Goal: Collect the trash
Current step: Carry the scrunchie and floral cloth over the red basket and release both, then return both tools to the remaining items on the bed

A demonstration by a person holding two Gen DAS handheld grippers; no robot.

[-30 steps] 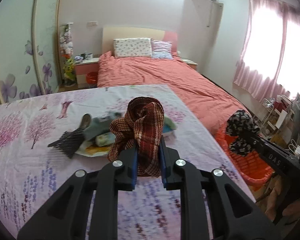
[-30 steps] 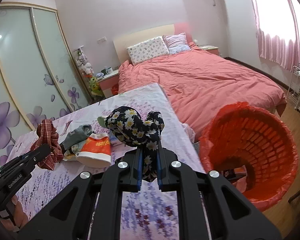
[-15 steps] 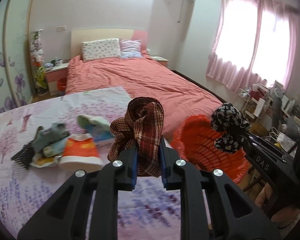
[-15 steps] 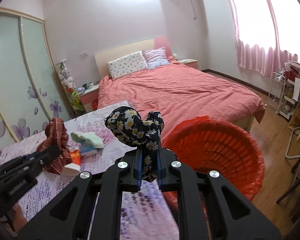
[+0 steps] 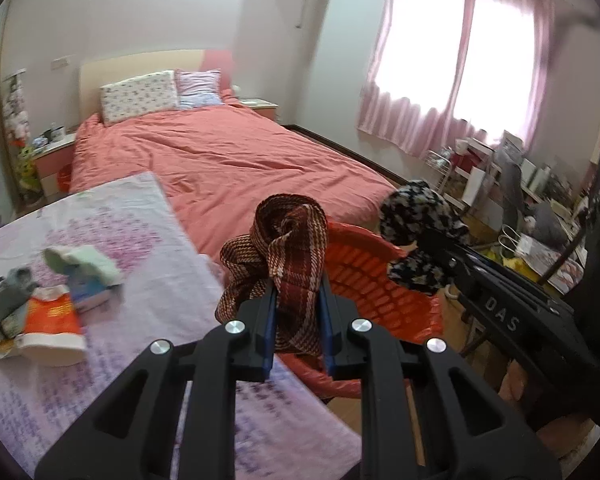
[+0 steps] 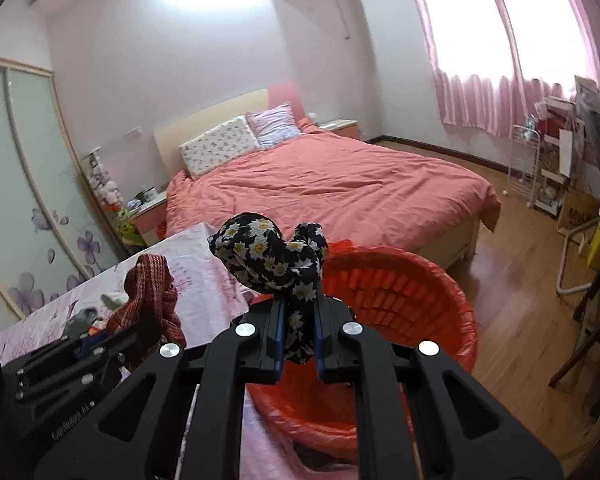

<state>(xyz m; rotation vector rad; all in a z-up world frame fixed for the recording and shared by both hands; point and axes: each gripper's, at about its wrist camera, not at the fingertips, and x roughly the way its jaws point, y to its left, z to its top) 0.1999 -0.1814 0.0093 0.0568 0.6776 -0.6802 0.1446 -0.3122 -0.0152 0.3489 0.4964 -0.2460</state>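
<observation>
The left gripper (image 5: 298, 312) is clamped on a bunched red plaid cloth (image 5: 288, 248), whose folds rise above the blue pads and hang down between them. The right gripper (image 6: 298, 332) is clamped in the same way on a black cloth (image 6: 272, 264) printed with white daisies.

Both bundles are held up in the air. In the left wrist view the plaid cloth sits in front of the near left rim of an orange bin (image 5: 364, 276), lined with an orange bag, and the daisy cloth shows over the bin's far right rim. In the right wrist view the daisy cloth is in front of the bin's left rim, with the plaid cloth further left, over the table.

The bin stands on the wood floor (image 6: 520, 300) just right of a table under a lilac flowered cover (image 5: 148, 248). On the cover's left side lie an orange and white packet (image 5: 52, 322), a pale green cloth (image 5: 86, 262) and a grey cloth (image 5: 8, 292), close together. Beyond is a bed (image 6: 332, 188) with a coral quilt.
</observation>
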